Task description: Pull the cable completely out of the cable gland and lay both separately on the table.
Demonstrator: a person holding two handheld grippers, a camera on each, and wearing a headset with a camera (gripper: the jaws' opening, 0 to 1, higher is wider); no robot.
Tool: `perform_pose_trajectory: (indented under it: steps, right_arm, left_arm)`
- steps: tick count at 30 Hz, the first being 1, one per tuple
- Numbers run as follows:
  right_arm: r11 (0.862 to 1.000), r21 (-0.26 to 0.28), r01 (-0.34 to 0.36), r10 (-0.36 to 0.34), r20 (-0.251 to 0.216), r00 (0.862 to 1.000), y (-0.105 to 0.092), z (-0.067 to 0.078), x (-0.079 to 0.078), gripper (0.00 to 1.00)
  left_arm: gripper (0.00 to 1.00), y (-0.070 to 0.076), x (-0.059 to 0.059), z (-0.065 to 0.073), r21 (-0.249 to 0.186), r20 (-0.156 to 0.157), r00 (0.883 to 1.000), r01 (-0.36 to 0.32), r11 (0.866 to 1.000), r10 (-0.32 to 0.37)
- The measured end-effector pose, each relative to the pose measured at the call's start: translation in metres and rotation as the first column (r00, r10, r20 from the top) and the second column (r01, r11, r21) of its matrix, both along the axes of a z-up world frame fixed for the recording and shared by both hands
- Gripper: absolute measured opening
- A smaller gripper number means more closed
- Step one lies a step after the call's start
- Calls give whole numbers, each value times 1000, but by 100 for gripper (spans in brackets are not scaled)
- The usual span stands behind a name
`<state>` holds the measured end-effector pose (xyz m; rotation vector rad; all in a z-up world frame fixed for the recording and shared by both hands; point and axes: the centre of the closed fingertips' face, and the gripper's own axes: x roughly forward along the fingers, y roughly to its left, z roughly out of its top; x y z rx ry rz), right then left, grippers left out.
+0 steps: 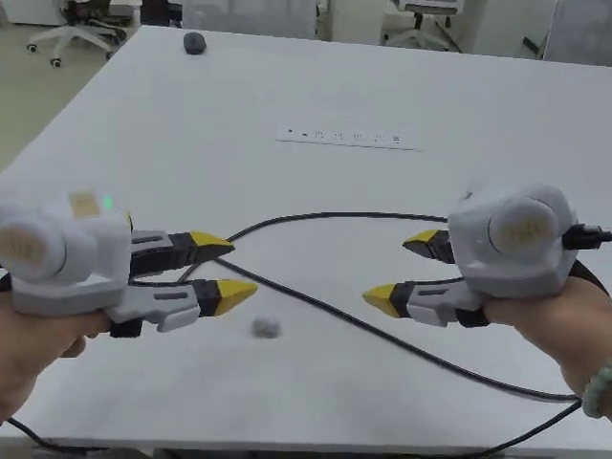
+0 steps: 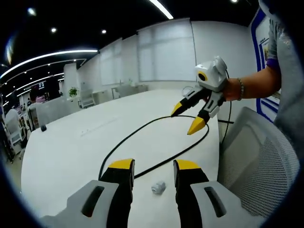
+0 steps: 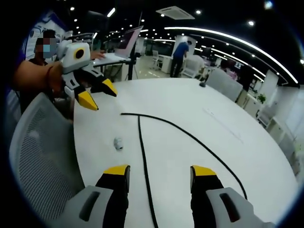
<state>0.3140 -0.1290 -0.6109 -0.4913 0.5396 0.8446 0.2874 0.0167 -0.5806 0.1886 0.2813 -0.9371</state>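
The cable gland (image 1: 266,329) lies by itself on the white surface (image 1: 287,86), near the front edge and between the two grippers. The black cable (image 1: 316,301) is free of it: it passes just beside the gland without touching, curves in a wide loop across the middle of the surface and crosses over itself near the left gripper (image 1: 241,266). One run trails off past the right front edge. The left gripper hovers above the surface with its yellow-tipped jaws spread wide and nothing between them. The right gripper (image 1: 386,269) faces it from the other side of the loop, likewise wide apart and empty. Farther back, a flush strip of sockets (image 1: 346,138) sits in the surface, and a small dark object (image 1: 194,42) rests near the far edge
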Motion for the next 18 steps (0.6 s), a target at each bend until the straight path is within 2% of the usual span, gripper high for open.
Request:
perform_pose_trajectory:
  steps: [2,6,11,18]
  right_arm:
    - [1000,9,24,-24,2,1000,-7,3,-5,52]
    - [998,39,57,-58,26,998,-18,13,-13,58]
    - [995,56,88,-90,35,995,-31,19,-21,60]
    - [993,73,96,-99,45,994,-39,25,-31,62]
  left_arm:
    - [34,-3,-4,5,1,7,1000,-2,1000,2]
    - [34,-8,-11,19,-32,26,999,-30,999,31]
    - [36,-10,-19,22,-20,34,998,-53,998,53]
    - [39,-7,-25,20,-14,6,991,-134,991,134]
